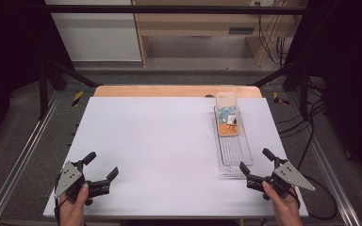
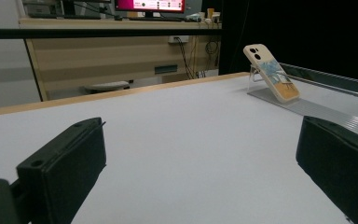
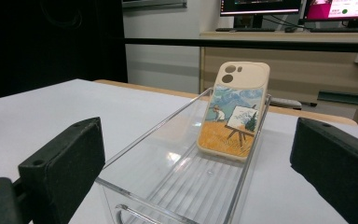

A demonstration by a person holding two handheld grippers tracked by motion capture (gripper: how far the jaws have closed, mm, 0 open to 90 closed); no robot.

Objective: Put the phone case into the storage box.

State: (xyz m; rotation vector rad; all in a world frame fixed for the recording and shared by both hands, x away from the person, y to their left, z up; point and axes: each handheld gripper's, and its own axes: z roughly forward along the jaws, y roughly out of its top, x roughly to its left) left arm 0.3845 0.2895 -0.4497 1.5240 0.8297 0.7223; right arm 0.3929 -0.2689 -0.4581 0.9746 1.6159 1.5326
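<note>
Near table's front edge [image 1: 169, 213], left tongs [image 1: 102, 170] and right tongs [image 1: 254, 159] released, phone case [image 1: 227, 121] propped in clear tray [image 1: 245, 155]

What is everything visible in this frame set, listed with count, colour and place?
phone case: one, cream with a painted field scene, leaning upright at the far end of the tray
clear tray: one, transparent, right side of the table
table: one, white top, wooden far edge
monitors: two, lit, on a background desk
left hand-held gripper: one, black, near left corner, open
right hand-held gripper: one, black, near right corner, open, at the tray's near end
</note>
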